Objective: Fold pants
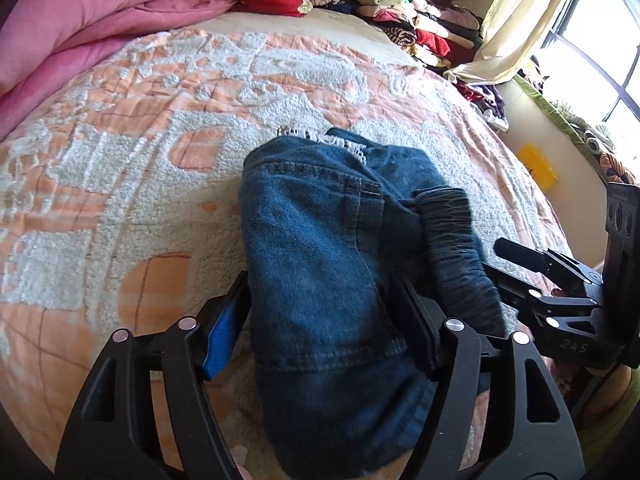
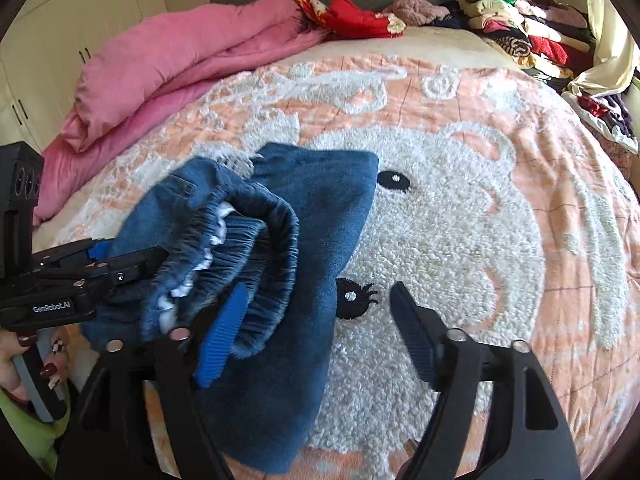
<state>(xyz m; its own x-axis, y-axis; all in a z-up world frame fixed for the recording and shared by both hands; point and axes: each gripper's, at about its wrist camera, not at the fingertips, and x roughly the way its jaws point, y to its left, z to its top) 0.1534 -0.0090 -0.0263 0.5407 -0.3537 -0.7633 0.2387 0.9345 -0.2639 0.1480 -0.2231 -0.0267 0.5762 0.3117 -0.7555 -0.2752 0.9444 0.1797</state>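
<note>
The jeans (image 1: pixel 320 256) lie bunched on the bedspread (image 1: pixel 120 184). The left gripper (image 1: pixel 320 320) straddles them with jaws wide. The right gripper (image 2: pixel 316 320) is open too, one finger at the waistband (image 2: pixel 256 248). Nearby: pink duvet (image 2: pixel 168 68), stacked clothes (image 2: pixel 520 24). "GenRobot.AI" marks the left gripper.

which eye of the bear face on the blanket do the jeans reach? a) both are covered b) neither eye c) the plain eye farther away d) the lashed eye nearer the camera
d: in the right wrist view the edge of the blue denim pants touches the black lashed eye, while the plain oval eye lies just clear on the fluffy peach-and-white bear blanket.
</note>
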